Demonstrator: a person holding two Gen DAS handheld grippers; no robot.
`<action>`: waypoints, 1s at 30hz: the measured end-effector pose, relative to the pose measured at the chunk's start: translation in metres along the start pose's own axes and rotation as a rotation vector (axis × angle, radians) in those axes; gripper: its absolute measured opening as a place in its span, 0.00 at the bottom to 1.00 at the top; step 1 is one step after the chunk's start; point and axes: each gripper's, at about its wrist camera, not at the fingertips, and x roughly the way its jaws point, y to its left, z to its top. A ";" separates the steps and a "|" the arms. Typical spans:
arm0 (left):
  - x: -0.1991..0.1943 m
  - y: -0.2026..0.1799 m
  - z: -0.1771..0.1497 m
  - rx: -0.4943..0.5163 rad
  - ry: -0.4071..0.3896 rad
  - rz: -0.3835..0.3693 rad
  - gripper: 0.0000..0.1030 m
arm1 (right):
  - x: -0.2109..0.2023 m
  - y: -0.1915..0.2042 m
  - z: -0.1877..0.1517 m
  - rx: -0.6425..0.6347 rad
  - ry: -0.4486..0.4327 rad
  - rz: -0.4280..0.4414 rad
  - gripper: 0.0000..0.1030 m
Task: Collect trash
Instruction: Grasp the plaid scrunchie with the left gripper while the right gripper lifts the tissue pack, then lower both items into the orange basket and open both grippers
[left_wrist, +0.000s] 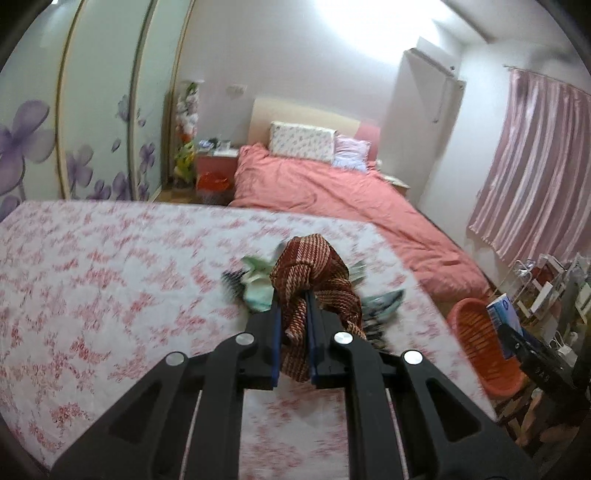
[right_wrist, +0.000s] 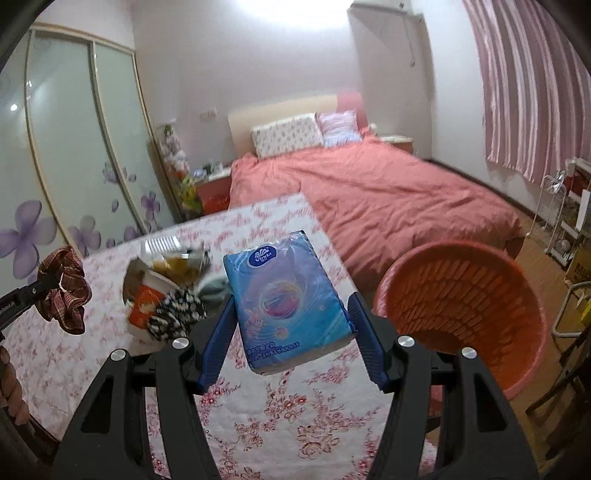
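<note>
Left gripper (left_wrist: 293, 314) pinched nearly shut on a red-striped scrunchie (left_wrist: 314, 273), lifted above the floral tablecloth (left_wrist: 110, 277); soft, light, floppy, so any fold serves as a hold. Right gripper (right_wrist: 291, 314) clamps a blue tissue pack (right_wrist: 286, 295) across its width, jaws wide; squashy, slick wrapper, likely to slip. Orange basket (right_wrist: 461, 302) sits right, beside the table. Remaining clutter pile (right_wrist: 166, 288) lies left of the pack.

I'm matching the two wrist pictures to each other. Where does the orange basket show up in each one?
Left wrist view: the orange basket sits at the lower right edge, beside the flowered table, partly behind the blue tissue pack.
Right wrist view: the orange basket fills the right side, just past the right claw.
Shared landmark: the pink bed beyond the table.
</note>
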 end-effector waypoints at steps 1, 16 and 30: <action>-0.003 -0.009 0.002 0.011 -0.009 -0.011 0.12 | -0.007 -0.001 0.002 0.000 -0.024 -0.011 0.60; 0.004 -0.118 -0.003 0.134 0.002 -0.195 0.12 | -0.059 -0.039 0.003 0.024 -0.272 -0.296 0.60; 0.027 -0.205 -0.020 0.206 0.037 -0.340 0.12 | -0.061 -0.093 -0.008 0.154 -0.329 -0.423 0.60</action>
